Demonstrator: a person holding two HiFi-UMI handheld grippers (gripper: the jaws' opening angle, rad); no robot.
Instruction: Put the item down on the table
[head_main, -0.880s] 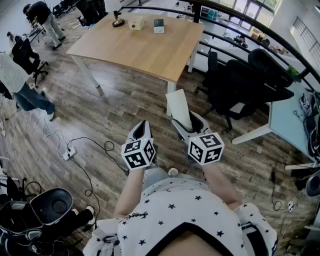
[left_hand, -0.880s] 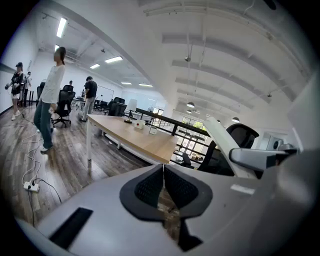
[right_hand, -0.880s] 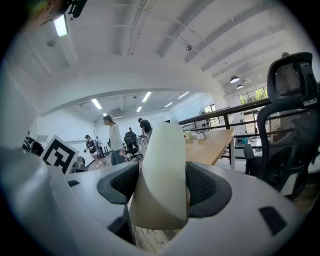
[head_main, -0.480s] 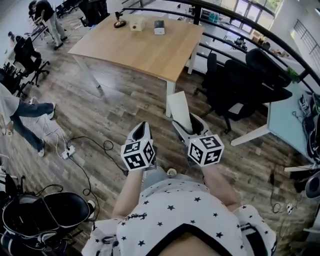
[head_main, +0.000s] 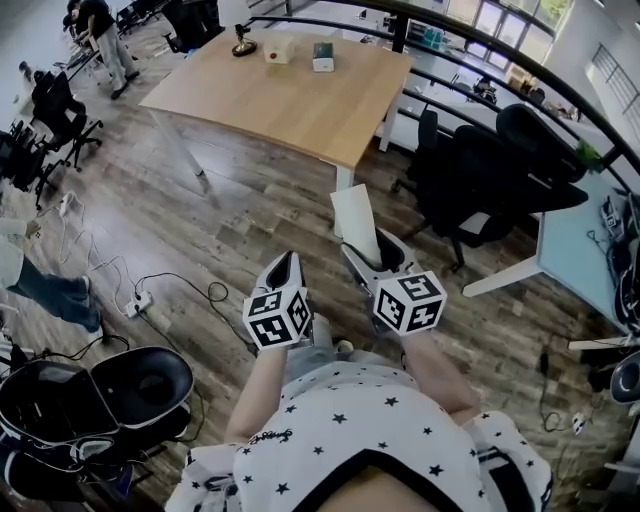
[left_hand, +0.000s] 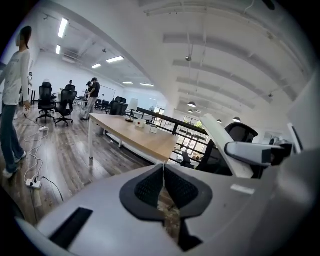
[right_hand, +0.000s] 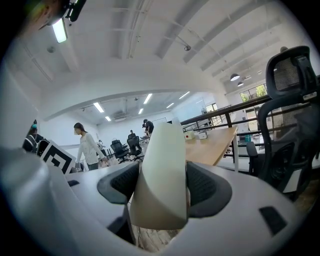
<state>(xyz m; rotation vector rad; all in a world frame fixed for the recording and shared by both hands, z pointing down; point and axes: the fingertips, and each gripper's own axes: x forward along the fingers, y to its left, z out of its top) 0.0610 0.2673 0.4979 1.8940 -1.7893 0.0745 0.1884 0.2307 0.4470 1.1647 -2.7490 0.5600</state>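
While the person stands on the plank floor well short of the wooden table (head_main: 285, 100), the head view shows both tools held out low in front of a star-printed shirt. The right gripper (head_main: 377, 258) clamps the near end of the item (head_main: 355, 220), a pale flat slab that juts forward toward the table. Held by one end like this, its far end is free to meet a surface first (my reading of the grip). The left gripper (head_main: 286, 262) sits just beside it on the left, probably idle because one tool is enough for the carry. At the table's far edge stand a white box (head_main: 276, 47), a second box (head_main: 322, 56) and a dark object (head_main: 241, 46). Black office chairs (head_main: 500, 165) crowd the right, and a power strip (head_main: 138, 303) lies on the floor at left.

Seen from the left gripper view, the two dark pads meet along a thin seam with nothing between them.

Seen from the right gripper view, the ridged pads press both flat faces of the slab, which fills the gap and keeps the jaws wide. The table top lies far beyond, to the right.

No writing can be read. The marker cubes (head_main: 410, 302) bear only black-and-white squares, the slab's face is plain, and any print on the boxes is too small.
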